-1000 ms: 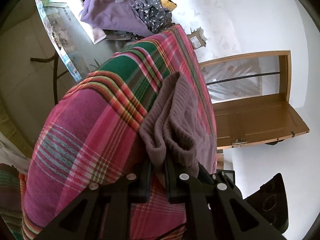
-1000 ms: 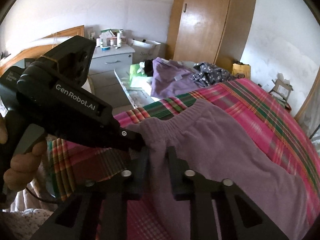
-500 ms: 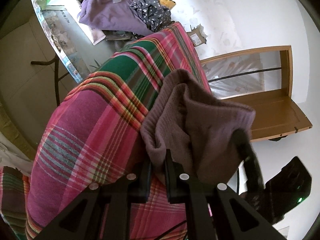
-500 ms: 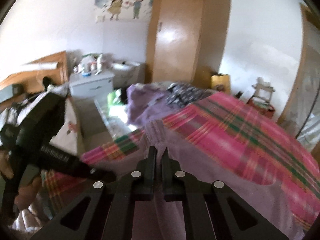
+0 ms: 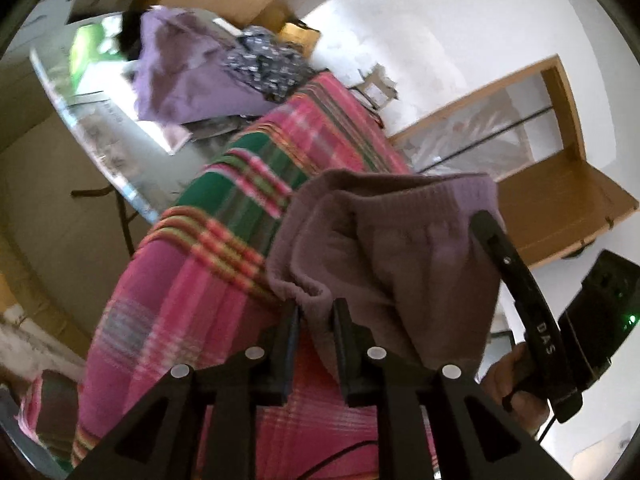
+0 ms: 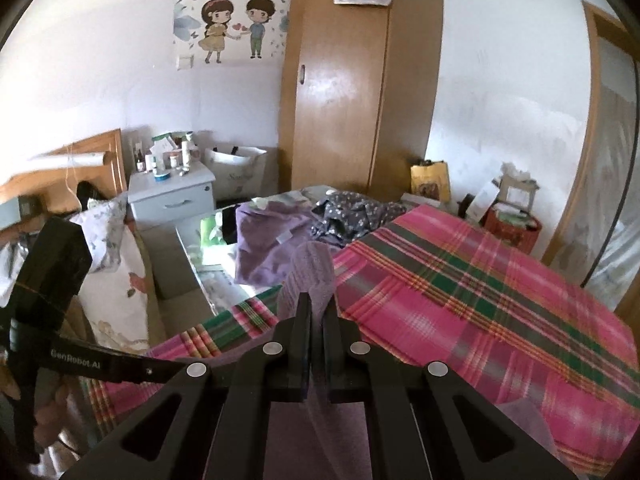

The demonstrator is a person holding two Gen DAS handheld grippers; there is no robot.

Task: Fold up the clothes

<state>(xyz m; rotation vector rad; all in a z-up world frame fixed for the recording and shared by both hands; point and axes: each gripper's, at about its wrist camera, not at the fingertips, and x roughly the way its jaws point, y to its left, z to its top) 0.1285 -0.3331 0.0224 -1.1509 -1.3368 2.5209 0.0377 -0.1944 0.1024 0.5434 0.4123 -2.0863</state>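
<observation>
Left claw (image 5: 314,314): pinching the ribbed hem of a mauve garment (image 5: 392,248), fabric bunched between the two fingers. Right claw (image 6: 316,312): pressed together on a fold of the same garment (image 6: 310,268), which rises in a narrow ridge just past the fingertips. Garment: lifted off the bed (image 6: 480,280), stretched between both claws; in the left view the right claw (image 5: 486,220) grips its far right corner, and a hand (image 5: 516,384) shows behind that tool. In the right view the left tool, black and lettered, sits at near left, reaching toward the cloth. Bed: covered in a pink, green and red plaid spread, filling the near and right part of the scene. Clothes pile: a purple item (image 6: 268,240) and a dark speckled item (image 6: 352,216), lying together at the far end of the bed. Nightstand (image 6: 172,192): pale, far left, topped with small bottles. Wardrobe (image 6: 360,80): wooden, far centre, with a bag hung at its top. Wall sticker (image 6: 234,28): two cartoon figures, far left of the wardrobe. Pillow (image 6: 116,272): floral, at left. The left view is blurred.
</observation>
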